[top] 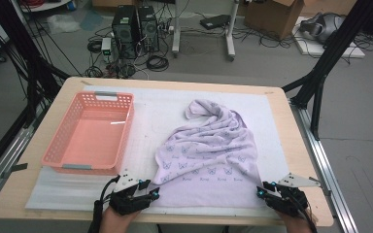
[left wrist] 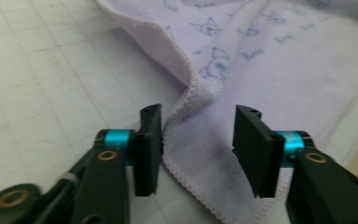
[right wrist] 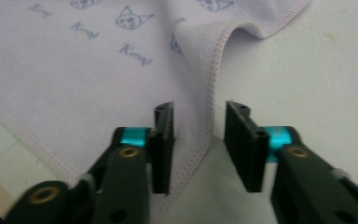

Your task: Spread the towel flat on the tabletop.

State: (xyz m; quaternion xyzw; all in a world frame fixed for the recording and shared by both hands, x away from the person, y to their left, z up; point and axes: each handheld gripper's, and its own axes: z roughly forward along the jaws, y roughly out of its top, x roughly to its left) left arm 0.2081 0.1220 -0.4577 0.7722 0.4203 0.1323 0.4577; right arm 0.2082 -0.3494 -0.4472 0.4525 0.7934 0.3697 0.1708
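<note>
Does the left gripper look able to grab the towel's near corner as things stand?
Probably yes: the left gripper has its jaws open astride the towel hem at that corner, with nothing in the way.

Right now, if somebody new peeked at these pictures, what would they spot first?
Probably the lilac towel with little cat faces, lying rumpled in the middle of the white mat. Next, the empty pink basket to its left. Then the left gripper and right gripper at the towel's near corners, jaws apart around its hem.

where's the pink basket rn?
High view: the pink basket sits on the table's left half, left of the lilac towel, beyond the left hand-held gripper.
</note>
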